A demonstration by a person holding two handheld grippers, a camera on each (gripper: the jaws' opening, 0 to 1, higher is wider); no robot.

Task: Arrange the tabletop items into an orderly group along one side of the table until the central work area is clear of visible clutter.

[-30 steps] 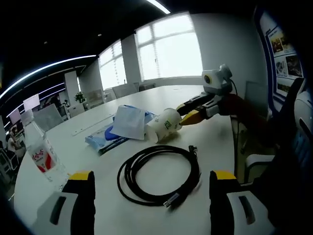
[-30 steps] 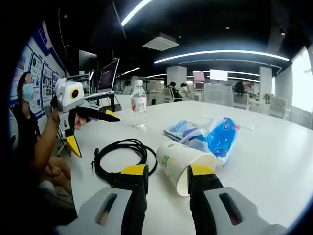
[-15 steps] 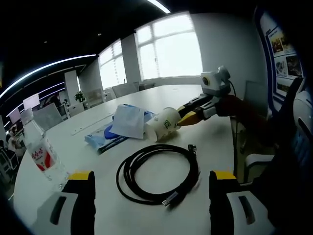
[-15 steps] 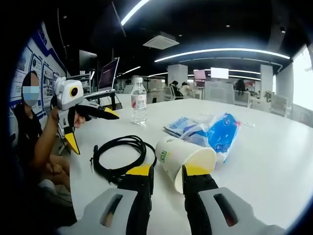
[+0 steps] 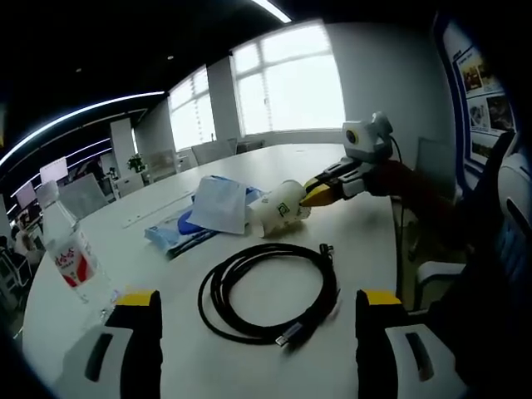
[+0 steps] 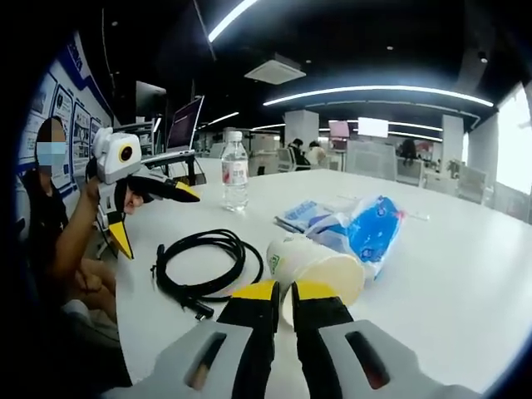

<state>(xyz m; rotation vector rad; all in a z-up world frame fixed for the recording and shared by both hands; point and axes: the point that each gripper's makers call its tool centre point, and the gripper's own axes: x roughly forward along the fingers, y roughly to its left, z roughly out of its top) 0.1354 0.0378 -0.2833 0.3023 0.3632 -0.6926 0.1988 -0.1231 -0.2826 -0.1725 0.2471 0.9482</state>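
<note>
One thin paper cup (image 6: 309,264), light and easily crushed, lies on its side with its rim pinched by the right gripper (image 6: 283,293), while the left gripper (image 5: 258,301) hangs wide apart above the cable (image 5: 270,290).

Item count on my table (image 5: 366,241): one paper cup (image 6: 312,266), one coiled black cable (image 5: 270,291), one water bottle (image 6: 235,173), one blue-and-white plastic pack (image 6: 366,230), and one flat blue packet (image 6: 301,218). I hold two grippers: left (image 6: 150,212), right (image 6: 283,293).
</note>
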